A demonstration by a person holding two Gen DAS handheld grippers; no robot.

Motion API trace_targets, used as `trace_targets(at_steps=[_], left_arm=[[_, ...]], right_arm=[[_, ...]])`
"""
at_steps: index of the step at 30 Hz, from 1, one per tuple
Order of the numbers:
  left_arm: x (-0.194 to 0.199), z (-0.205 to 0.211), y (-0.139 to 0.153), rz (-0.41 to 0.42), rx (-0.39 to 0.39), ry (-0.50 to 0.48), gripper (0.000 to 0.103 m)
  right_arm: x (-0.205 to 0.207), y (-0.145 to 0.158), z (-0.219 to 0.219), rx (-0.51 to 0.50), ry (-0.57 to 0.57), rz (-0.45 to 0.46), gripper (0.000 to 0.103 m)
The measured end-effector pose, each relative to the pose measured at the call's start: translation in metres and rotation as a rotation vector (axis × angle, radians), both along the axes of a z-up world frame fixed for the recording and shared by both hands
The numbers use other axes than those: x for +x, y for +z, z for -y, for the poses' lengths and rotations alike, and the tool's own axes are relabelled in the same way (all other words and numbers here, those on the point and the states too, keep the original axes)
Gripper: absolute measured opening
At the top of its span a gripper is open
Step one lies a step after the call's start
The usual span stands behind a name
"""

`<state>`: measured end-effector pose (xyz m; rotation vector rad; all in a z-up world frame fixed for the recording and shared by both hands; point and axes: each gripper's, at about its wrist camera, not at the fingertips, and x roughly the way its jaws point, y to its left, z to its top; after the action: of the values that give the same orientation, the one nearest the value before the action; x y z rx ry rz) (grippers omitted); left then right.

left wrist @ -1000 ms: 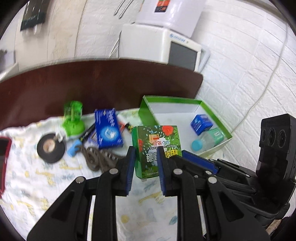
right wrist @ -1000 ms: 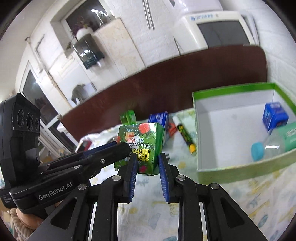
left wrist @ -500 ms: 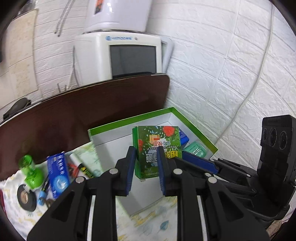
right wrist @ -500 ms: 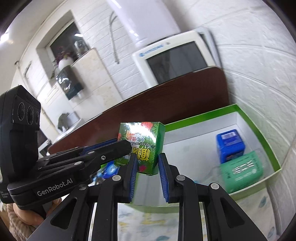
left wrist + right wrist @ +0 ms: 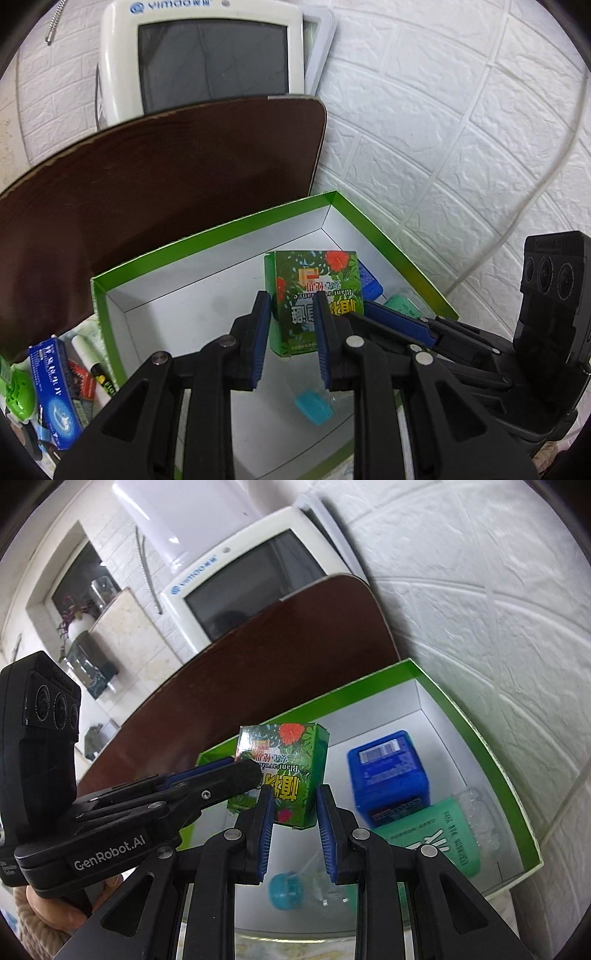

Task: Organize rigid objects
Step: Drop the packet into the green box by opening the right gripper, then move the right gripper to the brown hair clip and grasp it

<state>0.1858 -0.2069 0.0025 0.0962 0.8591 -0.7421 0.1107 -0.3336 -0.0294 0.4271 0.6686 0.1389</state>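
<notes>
- Left gripper (image 5: 290, 325), jaws nearly closed: clamped on lower part of green carton (image 5: 314, 295), one pad on each side face.
- Right gripper (image 5: 293, 808), jaws likewise narrow: pinching same carton (image 5: 284, 771) from adjoining side; tips of both tools meeting at the carton.
- Carton held upright in the air between both sets of tips, above floor of tray (image 5: 207, 236), clear of its walls.
- Just beyond right tips, inside tray: blue box (image 5: 388, 775); beside it, nearer, teal-labelled bottle (image 5: 432, 838) lying on its side, blue cap (image 5: 284, 884) directly beneath the jaws.
- Far left of left gripper, outside tray: blue pack (image 5: 53, 387), marker (image 5: 90, 363), green item (image 5: 16, 387), not yet sorted.
- Beyond tray: brown board (image 5: 166, 170), white monitor (image 5: 210, 55).
- Step judged in hand: carrying carton over tray for placing.
- Next move, as judgement: lower onto bare floor left of blue box, clear of bottle; release both grips only once base is seated; withdraw upward without tipping it.
</notes>
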Motion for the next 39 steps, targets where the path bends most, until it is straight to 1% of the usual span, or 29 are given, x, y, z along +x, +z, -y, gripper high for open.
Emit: trace_targets(at_steps=[9,18,20,25,28,29,30,34,39], left_arm=[[0.013,0.019,-0.019,-0.050,0.012,-0.017,0.019],[0.011,0.024,-0.021,-0.072,0.008,-0.026,0.020],[0.009,0.022,-0.020,-0.073,0.016,-0.018,0.023],[-0.001,0.013,-0.015,-0.056,0.033,-0.012,0.029],[-0.009,0.003,-0.008,-0.030,0.024,0.008,0.039],[-0.011,-0.001,-0.005,-0.022,0.018,0.016,0.046],[-0.012,-0.005,-0.002,-0.015,0.011,0.025,0.049],[-0.019,-0.024,0.009,0.012,0.000,0.055,0.051],[-0.030,-0.061,0.022,0.059,-0.006,0.121,0.058]], right_arm=[[0.009,-0.015,0.015,0.011,-0.037,-0.041,0.026],[-0.002,-0.014,0.016,-0.036,-0.074,-0.033,0.026],[-0.006,-0.013,0.015,-0.045,-0.078,-0.031,0.026],[-0.012,-0.011,0.016,-0.020,-0.090,-0.035,0.026],[-0.016,-0.007,0.014,-0.019,-0.088,-0.030,0.026],[-0.019,-0.004,0.013,-0.022,-0.088,-0.024,0.026],[-0.020,-0.002,0.011,-0.026,-0.087,-0.020,0.026],[-0.023,0.009,0.001,-0.030,-0.074,-0.002,0.026],[-0.025,0.023,-0.023,-0.028,-0.021,0.015,0.027]])
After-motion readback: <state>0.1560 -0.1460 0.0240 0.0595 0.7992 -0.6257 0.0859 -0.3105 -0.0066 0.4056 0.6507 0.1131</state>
